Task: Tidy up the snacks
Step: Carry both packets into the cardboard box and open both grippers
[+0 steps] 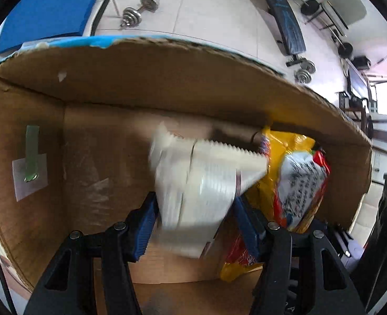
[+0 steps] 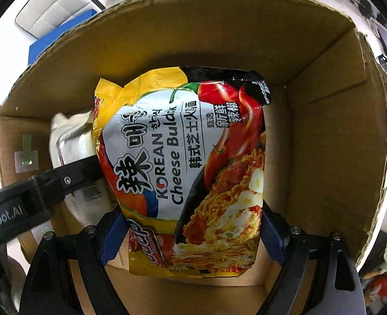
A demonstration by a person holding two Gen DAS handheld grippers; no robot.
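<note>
An open cardboard box point(image 1: 140, 78) fills both views, and both grippers reach down into it. Between the blue pads of my left gripper point(image 1: 196, 225) sits a white-silver snack packet point(image 1: 201, 183). It is smeared with motion while the box is sharp, so it looks loose, and I read the jaws as open. My right gripper point(image 2: 193, 236) is shut on a Korean cheese noodle bag point(image 2: 182, 157), with a pad on each side edge. A yellow packet point(image 2: 109, 92) lies right behind that bag. To its left are the white packet point(image 2: 70, 139) and one of the left gripper's fingers point(image 2: 75, 173).
A taped label point(image 1: 30, 168) is stuck on the box's left wall. The box's right part point(image 2: 324, 131) holds nothing. Outside on the tiled floor lie dumbbells point(image 1: 140, 10), a blue mat point(image 1: 54, 8) and a dark bench point(image 1: 285, 13).
</note>
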